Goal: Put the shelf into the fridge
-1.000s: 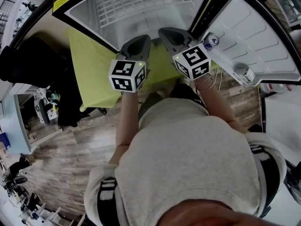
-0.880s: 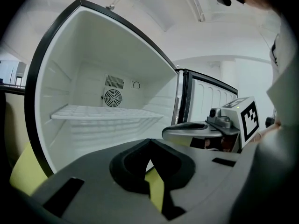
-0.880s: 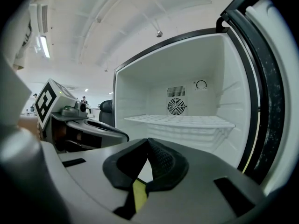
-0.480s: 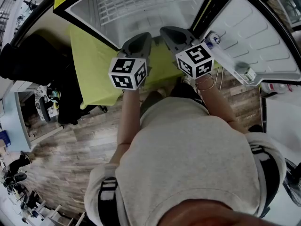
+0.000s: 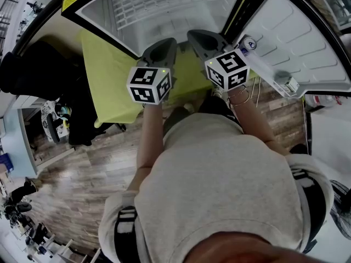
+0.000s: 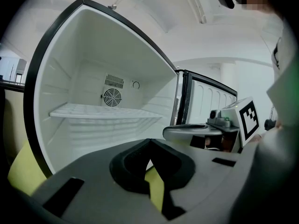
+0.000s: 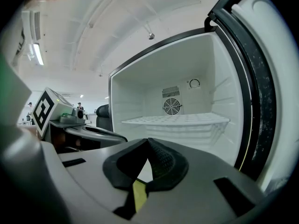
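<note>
The fridge (image 5: pixel 104 10) stands open in front of me. Its white wire shelf (image 6: pixel 103 111) lies level inside, under the round fan (image 6: pixel 112 97); the right gripper view shows the same shelf (image 7: pixel 180 120). In the head view the shelf (image 5: pixel 164 1) fills the upper part of the compartment. My left gripper (image 5: pixel 159 51) and right gripper (image 5: pixel 200 40) hang side by side just outside the fridge opening. Both are shut with nothing between the jaws. The left gripper (image 6: pixel 149 143) and the right gripper (image 7: pixel 148 143) each show their tips meeting.
The fridge door (image 5: pixel 299 43) swings open to the right, with a bottle (image 5: pixel 247 46) in its rack. A yellow-green cloth (image 5: pixel 107 75) covers the surface below the fridge. Wood floor (image 5: pixel 82 174) lies around me, with dark chairs (image 5: pixel 33 70) at the left.
Both grippers have drifted very slightly towards the fridge. The shelf and door have not moved.
</note>
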`<state>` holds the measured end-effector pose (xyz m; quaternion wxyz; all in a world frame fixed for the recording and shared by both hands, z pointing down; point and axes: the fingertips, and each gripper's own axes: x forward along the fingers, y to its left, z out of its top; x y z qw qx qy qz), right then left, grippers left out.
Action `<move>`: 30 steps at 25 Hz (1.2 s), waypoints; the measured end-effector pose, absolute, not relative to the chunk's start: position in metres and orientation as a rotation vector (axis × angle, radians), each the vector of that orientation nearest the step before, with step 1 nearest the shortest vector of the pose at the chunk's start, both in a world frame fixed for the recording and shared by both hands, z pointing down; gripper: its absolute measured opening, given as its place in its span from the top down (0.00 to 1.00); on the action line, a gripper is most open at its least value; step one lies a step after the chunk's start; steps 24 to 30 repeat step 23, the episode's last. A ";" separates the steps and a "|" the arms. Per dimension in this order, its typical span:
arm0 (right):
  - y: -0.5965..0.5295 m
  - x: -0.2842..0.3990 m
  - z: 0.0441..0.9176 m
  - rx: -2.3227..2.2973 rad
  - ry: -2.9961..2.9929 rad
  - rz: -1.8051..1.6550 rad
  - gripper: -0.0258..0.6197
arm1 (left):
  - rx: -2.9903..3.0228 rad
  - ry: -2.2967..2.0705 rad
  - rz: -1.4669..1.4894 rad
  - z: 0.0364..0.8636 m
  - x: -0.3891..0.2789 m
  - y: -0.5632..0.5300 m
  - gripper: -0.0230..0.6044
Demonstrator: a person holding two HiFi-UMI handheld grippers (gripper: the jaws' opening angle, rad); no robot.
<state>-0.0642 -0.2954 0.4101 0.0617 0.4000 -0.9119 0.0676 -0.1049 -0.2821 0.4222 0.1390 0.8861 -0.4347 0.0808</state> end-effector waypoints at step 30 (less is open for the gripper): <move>-0.292 -0.076 0.405 1.152 -2.731 0.143 0.95 | 2.609 -1.162 0.211 0.414 -0.102 -0.279 0.95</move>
